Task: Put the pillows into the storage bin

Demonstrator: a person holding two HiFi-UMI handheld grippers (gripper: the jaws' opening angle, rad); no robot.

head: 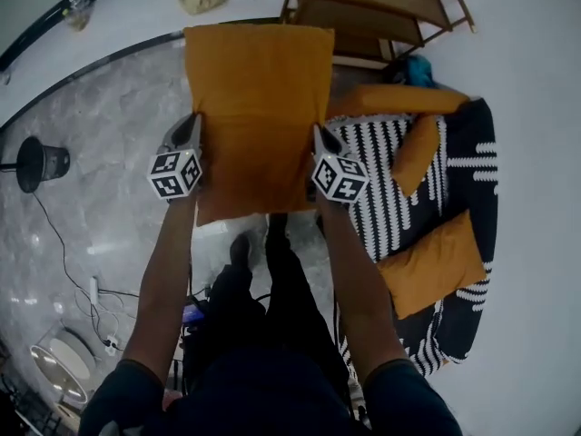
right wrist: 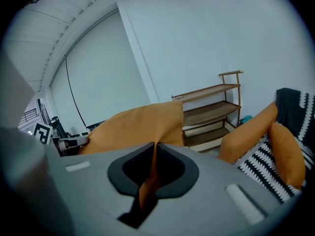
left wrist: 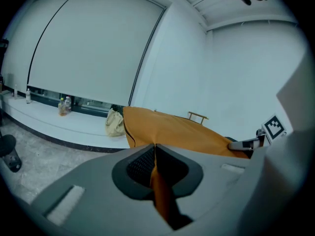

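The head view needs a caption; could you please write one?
Left claw and right claw grip an orange pillow by its edges.

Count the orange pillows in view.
4. One held pillow is pinched between the left gripper and right gripper. Three lie on the striped sofa: far pillow, middle pillow, near pillow. More may be hidden.

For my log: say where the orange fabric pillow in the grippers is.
Centre of the head view: the orange fabric pillow hangs pinched between left gripper and right gripper, near the wooden shelf.
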